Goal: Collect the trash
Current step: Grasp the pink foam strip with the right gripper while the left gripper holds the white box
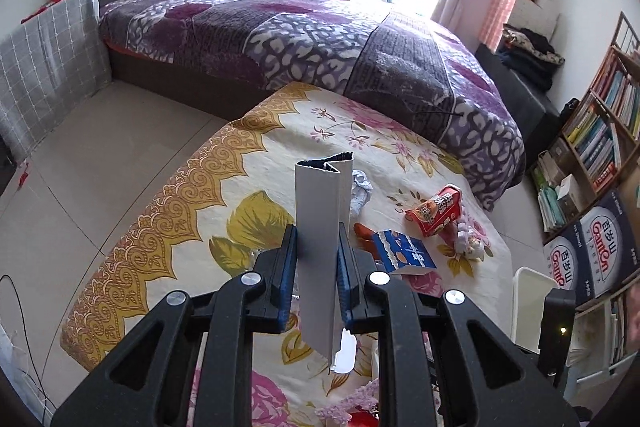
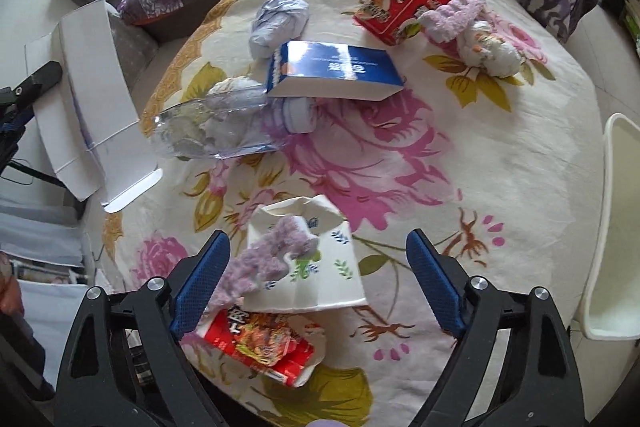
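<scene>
Trash lies scattered over a round table (image 2: 520,163) draped in a flowered cloth, and 1 piece is already lifted off it. The left gripper (image 1: 318,267) has its blue pads pressed against both sides of a flattened white carton (image 1: 322,247), which stands upright between them above the table; from the right wrist view the same carton shows at the far left, off the table's edge.

The right gripper (image 2: 318,283) hangs over the near part of the table with its jaws wide apart and nothing pinched. Between them on the cloth lies a flattened white paper cup (image 2: 320,267) with small leaf prints, and a fuzzy lilac strip (image 2: 268,259) lies across its left side, close to the left pad — whether it touches the pad I cannot tell. Just below the cup sits a crumpled red snack wrapper (image 2: 260,347).

Farther out are a clear plastic bottle (image 2: 216,127) lying on its side, a blue and white box (image 2: 332,73) partly over it, a crumpled pale plastic bag (image 2: 280,23), a red carton (image 2: 400,3), and beside that a lilac strip with a wad of white tissue (image 2: 488,51). A white bin (image 2: 616,227) stands at the table's right edge.
</scene>
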A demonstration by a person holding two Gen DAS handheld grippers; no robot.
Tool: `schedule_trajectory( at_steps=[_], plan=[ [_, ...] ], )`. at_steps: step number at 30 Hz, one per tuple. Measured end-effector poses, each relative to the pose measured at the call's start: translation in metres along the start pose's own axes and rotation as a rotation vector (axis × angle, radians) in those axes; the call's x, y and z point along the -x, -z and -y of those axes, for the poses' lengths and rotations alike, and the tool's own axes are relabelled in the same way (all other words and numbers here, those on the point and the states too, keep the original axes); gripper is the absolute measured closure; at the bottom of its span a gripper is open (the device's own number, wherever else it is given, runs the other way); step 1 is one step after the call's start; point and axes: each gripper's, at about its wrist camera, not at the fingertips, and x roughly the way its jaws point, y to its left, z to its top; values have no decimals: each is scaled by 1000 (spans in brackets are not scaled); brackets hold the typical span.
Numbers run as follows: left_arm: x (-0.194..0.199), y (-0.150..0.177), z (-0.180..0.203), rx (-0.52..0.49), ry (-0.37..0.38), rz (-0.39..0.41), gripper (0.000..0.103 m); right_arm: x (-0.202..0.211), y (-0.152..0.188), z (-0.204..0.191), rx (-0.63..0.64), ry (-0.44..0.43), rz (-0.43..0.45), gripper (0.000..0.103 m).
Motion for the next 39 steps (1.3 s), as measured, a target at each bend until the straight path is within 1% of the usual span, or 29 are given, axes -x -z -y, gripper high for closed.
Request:
schedule_trajectory(
  at_steps=[2, 4, 5, 6, 7, 8, 9, 10, 11, 12, 14, 16, 20, 22, 23, 25, 27, 28, 29, 32, 34, 36, 39],
  plan=[
    [0, 1, -2, 5, -7, -6, 84, -5, -1, 2, -21, 15, 8, 18],
    [0, 2, -4, 4, -9, -10, 84, -13, -4, 5, -56, -6, -6, 18],
    [0, 3, -4, 1, -12, -10, 84, -17, -6, 6, -65, -12, -8, 20],
    [1, 4, -4, -4, -14, -11, 84, -20, -7, 4, -58, -11, -8, 30],
    [1, 4, -4, -7, -15, -11, 84, -22, -7, 2, -47, -7, -10, 35],
    [1, 4, -5, -10, -16, -12, 84, -26, -7, 0, -39, -6, -18, 46],
    [1, 5, -5, -11, -15, -13, 84, -29, -7, -1, -39, -7, -28, 63],
    [2, 5, -5, -10, -15, -13, 84, -32, -6, 0, -45, -10, -33, 75],
    [2, 5, -6, -8, -14, -12, 84, -33, -6, 0, -55, -15, -32, 93],
    [2, 5, -6, -6, -12, -10, 84, -31, -6, 1, -63, -26, -22, 98],
    [4, 5, -6, -1, -9, -3, 84, -26, -7, -1, -60, -48, 5, 103],
    [6, 5, -5, 2, -8, 7, 84, -18, -8, -3, -48, -68, 36, 103],
    [8, 3, -2, 5, -5, 19, 84, 1, -12, -7, -14, -61, 103, 103],
    [8, 3, 1, -2, -5, 18, 84, 6, -14, -11, 33, -84, 98, 103],
    [8, 3, 1, -5, -6, 18, 84, 6, -14, -15, 69, -84, 87, 100],
    [10, 3, 1, -6, -8, 20, 84, 4, -11, -28, 186, -81, 45, 95],
    [12, 2, -3, 4, -3, 22, 84, 1, -2, -43, 325, -64, 21, 54],
    [13, 2, -6, 14, -1, 22, 84, 1, 2, -49, 377, -55, 22, 52],
    [14, 1, -9, 22, -1, 24, 84, -1, 6, -57, 441, -54, 18, 52],
    [17, 1, -16, 38, -2, 27, 84, -6, 17, -75, 576, -52, 13, 52],
    [19, 2, -19, 41, -6, 30, 84, -12, 24, -87, 652, -42, 11, 50],
    [21, 2, -23, 46, -7, 32, 84, -19, 33, -98, 733, -29, 2, 46],
    [25, 1, -30, 61, -6, 37, 84, -26, 43, -110, 811, -25, -19, 45]
  ],
)
